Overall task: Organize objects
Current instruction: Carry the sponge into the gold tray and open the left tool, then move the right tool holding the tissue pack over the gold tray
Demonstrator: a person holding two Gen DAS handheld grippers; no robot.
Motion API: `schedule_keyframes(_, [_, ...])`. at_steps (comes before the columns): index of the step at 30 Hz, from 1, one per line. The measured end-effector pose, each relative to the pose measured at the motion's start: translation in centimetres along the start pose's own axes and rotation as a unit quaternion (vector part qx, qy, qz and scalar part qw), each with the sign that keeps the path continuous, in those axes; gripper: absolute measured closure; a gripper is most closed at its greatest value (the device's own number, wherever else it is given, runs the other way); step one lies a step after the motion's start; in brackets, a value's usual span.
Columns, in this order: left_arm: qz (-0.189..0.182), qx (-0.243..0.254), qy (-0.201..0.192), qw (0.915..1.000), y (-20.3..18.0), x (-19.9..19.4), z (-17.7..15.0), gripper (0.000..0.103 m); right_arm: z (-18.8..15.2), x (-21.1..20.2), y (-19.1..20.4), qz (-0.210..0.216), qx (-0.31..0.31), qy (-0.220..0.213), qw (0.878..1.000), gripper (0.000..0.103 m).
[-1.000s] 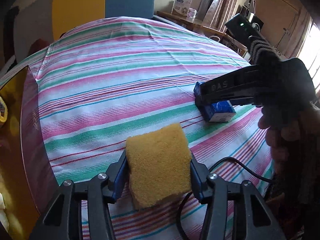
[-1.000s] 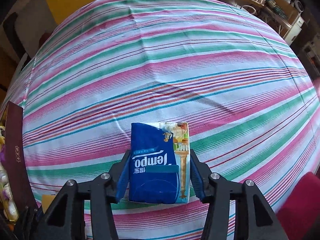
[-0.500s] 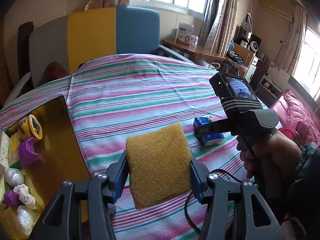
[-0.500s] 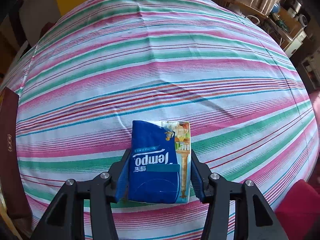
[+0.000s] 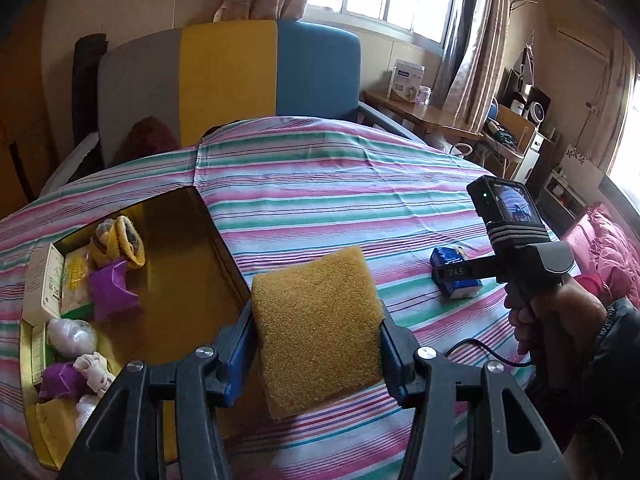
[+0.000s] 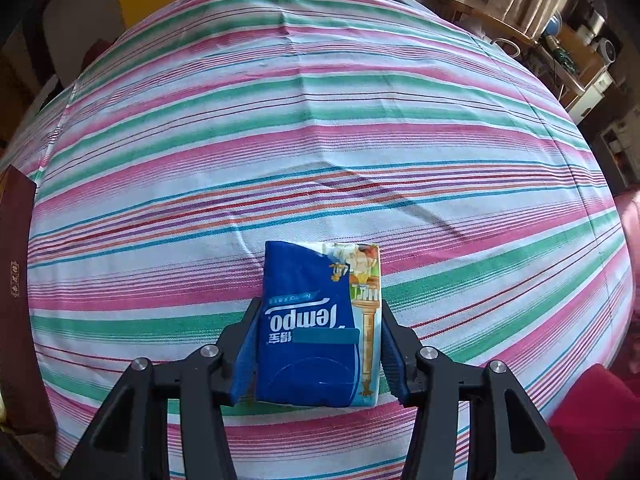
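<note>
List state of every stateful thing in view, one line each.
left gripper: shut on the sponge.
sponge: held above the striped cloth.
right gripper: shut on the tissue pack.
tissue pack: clamped, down at the cloth; contact unclear.
gold box: open, part filled with small items.

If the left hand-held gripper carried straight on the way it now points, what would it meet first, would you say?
Probably the striped cloth just beyond the sponge that the left hand-held gripper holds; the gold box lies off to its left. Depth is unclear.
</note>
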State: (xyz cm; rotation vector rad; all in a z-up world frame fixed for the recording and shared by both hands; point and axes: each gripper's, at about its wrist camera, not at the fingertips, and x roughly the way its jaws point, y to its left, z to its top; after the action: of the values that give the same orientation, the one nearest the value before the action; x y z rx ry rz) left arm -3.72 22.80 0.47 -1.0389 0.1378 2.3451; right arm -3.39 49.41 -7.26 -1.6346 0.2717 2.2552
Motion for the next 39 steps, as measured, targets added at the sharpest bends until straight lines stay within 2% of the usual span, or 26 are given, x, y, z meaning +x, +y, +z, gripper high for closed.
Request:
schedule_keyframes(4, [-0.007,-0.021,0.007,0.9997,1.8,-0.5,-0.3,0.049,0.4,0.0,0.2,-0.003,-0.003,-0.001,1.0,0.05])
schedule_keyframes(7, [-0.013,-0.07,0.007,0.9974,5.4,-1.6,-0.4,0.049,0.4,0.1,0.5,-0.004,-0.005,-0.002,1.0,0.05])
schedule_keyframes(9, [-0.01,-0.119,0.003,0.9928,9.2,-2.7,-0.8,0.049,0.6,0.4,0.8,-0.005,-0.006,-0.002,1.0,0.05])
schedule_keyframes(13, [0.02,-0.203,-0.008,0.9789,16.3,-5.0,-2.6,0.049,0.5,0.2,0.9,-0.007,-0.009,-0.002,1.0,0.05])
schedule_keyframes(16, [0.05,-0.227,-0.011,0.9725,19.4,-6.1,-3.9,0.049,0.4,-0.1,1.0,-0.007,-0.012,-0.002,1.0,0.05])
schedule_keyframes(19, [0.05,-0.233,-0.004,0.9712,20.1,-5.9,-4.3,0.049,0.6,0.6,1.6,-0.008,-0.014,-0.003,1.0,0.05])
schedule_keyframes(21, [0.035,-0.23,0.006,0.9726,19.4,-4.9,-3.8,0.049,0.3,0.0,1.9,-0.007,-0.016,-0.003,1.0,0.05])
schedule_keyframes(27, [0.019,-0.21,0.055,0.976,16.9,0.9,-1.9,0.047,0.2,0.1,1.9,-0.005,-0.015,-0.003,1.0,0.05])
schedule_keyframes(30, [0.028,-0.218,0.079,0.9724,17.3,3.7,-1.3,0.047,0.8,1.1,1.6,-0.004,-0.014,-0.002,1.0,0.05])
schedule_keyframes(34, [0.054,-0.242,0.115,0.962,18.6,6.3,-1.7,0.044,0.8,0.9,1.8,0.0,-0.013,-0.002,1.0,0.05])
schedule_keyframes(36, [0.072,-0.25,0.11,0.9594,19.1,6.3,-2.0,0.043,2.1,2.7,1.9,0.001,-0.013,-0.001,1.0,0.05])
schedule_keyframes(39, [0.063,-0.249,0.109,0.9603,19.0,5.7,-2.0,0.041,2.4,2.9,1.9,0.003,-0.014,-0.001,1.0,0.05])
